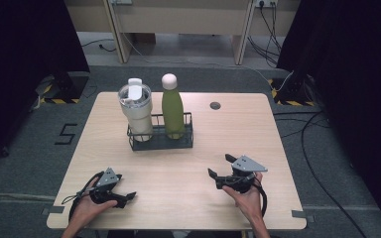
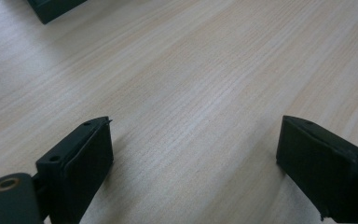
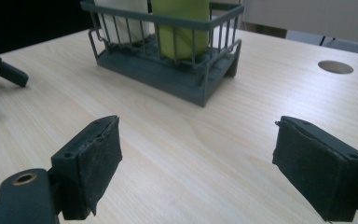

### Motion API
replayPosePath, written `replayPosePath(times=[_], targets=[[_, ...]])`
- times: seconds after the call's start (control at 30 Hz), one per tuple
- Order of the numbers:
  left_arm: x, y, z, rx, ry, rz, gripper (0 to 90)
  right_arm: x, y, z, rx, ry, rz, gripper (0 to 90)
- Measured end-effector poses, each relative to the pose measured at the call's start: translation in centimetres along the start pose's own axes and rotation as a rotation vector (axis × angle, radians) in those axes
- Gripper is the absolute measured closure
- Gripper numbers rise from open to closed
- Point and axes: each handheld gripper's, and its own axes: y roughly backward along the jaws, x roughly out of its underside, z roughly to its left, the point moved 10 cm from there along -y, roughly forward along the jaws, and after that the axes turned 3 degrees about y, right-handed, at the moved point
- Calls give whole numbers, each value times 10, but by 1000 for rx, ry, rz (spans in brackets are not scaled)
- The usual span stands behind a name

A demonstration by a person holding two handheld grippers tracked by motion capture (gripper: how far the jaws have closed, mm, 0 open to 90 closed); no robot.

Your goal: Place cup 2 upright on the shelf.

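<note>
Jaws of the right tool were spread with nothing between them, as were those of the left tool. Bare tabletop was left ahead, up to the wire rack, where the green bottle and white tumbler were stood upright.

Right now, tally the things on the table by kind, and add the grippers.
Tumbler, white with lid: 1
Green bottle: 1
Wire basket: 1
Grippers, left and right, both open and empty: 2
Total: 5
</note>
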Motion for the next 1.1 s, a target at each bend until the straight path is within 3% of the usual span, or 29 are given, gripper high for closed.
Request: replayPosePath(times=[0.23,0.43,0.7,1.1], targets=[[0,0,0,0,-1,0,101,3,5,5,-2,12,5,151],[0,0,0,0,-2,2,100,20,9,4,18,17,60,150],[0,0,0,0,-2,2,100,36,19,1,33,1,87,151],[0,0,0,-1,-1,1,101,57,30,7,21,-20,142,151]])
